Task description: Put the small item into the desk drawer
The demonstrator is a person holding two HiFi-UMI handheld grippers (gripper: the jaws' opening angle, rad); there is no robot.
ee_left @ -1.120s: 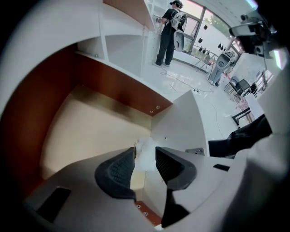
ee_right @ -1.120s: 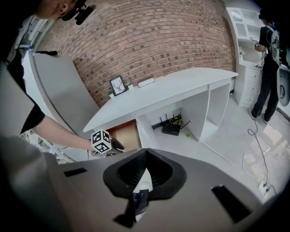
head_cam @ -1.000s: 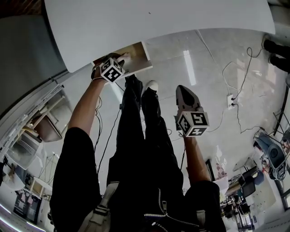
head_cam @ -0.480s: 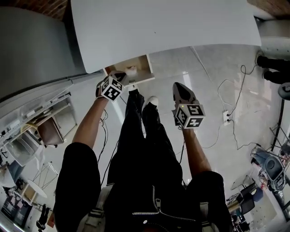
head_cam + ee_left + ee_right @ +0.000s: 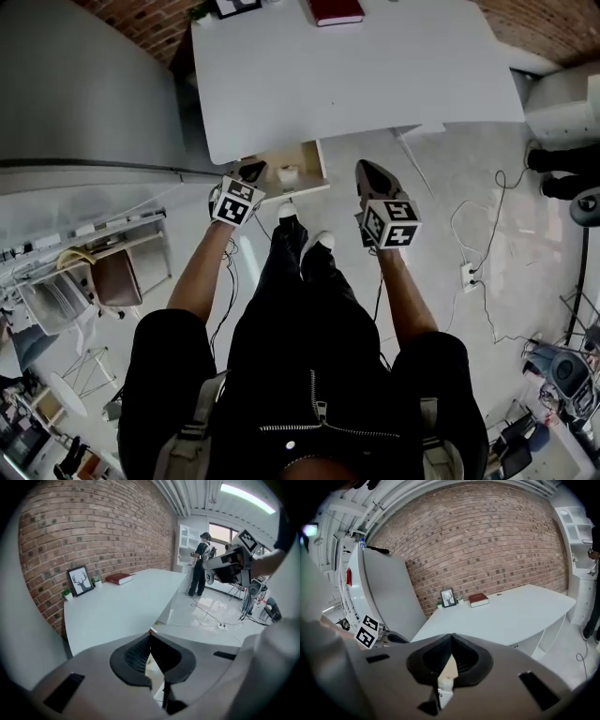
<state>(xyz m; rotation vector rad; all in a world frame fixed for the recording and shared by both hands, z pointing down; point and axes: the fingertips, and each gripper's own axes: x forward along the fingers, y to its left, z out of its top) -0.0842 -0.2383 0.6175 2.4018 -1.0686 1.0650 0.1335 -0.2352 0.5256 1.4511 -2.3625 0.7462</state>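
Note:
An open drawer with a wooden inside juts from under the front edge of the white desk. A small white item lies in it. My left gripper hovers just left of the drawer, apart from the item. In the left gripper view its jaws meet at the tips with nothing between them, above the desk. My right gripper hangs over the floor right of the drawer. It is also shut and empty.
A red book and a framed picture stand at the desk's far edge. A tall grey cabinet is on the left. Cables and a socket strip lie on the floor at the right. My shoes stand below the drawer.
The left gripper has drawn back out of the drawer, leaving the white item inside, and its jaws have shut. The head view has risen, showing more of the desk.

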